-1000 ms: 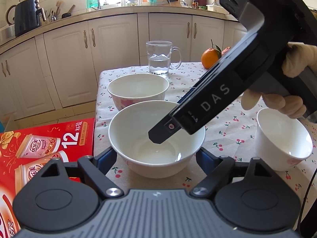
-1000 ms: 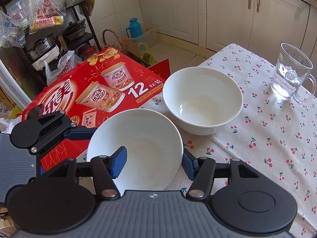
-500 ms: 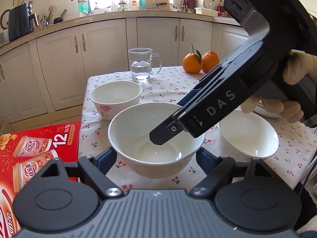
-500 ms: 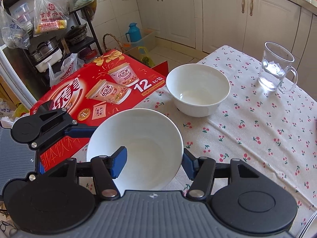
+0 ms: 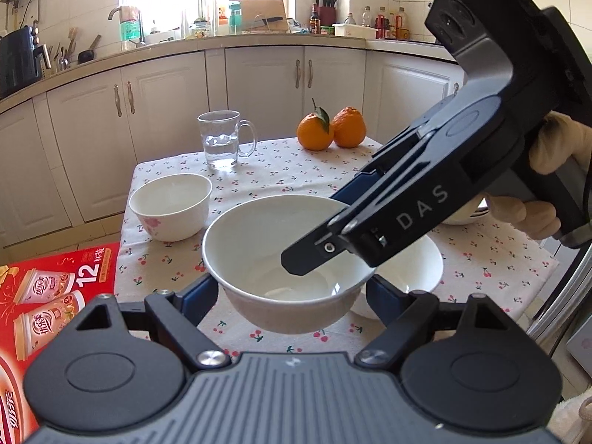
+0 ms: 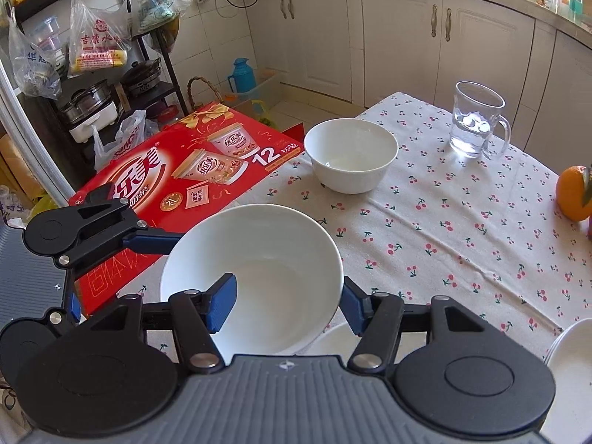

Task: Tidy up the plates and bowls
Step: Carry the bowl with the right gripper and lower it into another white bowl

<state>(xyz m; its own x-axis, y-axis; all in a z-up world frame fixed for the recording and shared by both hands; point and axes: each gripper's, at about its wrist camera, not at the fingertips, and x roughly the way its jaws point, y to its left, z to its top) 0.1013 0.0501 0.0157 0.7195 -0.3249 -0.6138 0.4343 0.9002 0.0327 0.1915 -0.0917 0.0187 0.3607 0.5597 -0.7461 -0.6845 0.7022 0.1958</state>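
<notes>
Left wrist alone shows 2 oranges (tabletop).

The dark grey right gripper bears pale letters "DAS" on its side. The flat red cardboard box shows a white "12" and large Chinese characters, beside printed cups

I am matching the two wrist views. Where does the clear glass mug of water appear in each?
Left wrist view: clear glass mug of water stands upper centre-left, at the table's far edge.
Right wrist view: the mug stands upper right.
Shared landmark: the small white bowl with pink flowers.
</notes>
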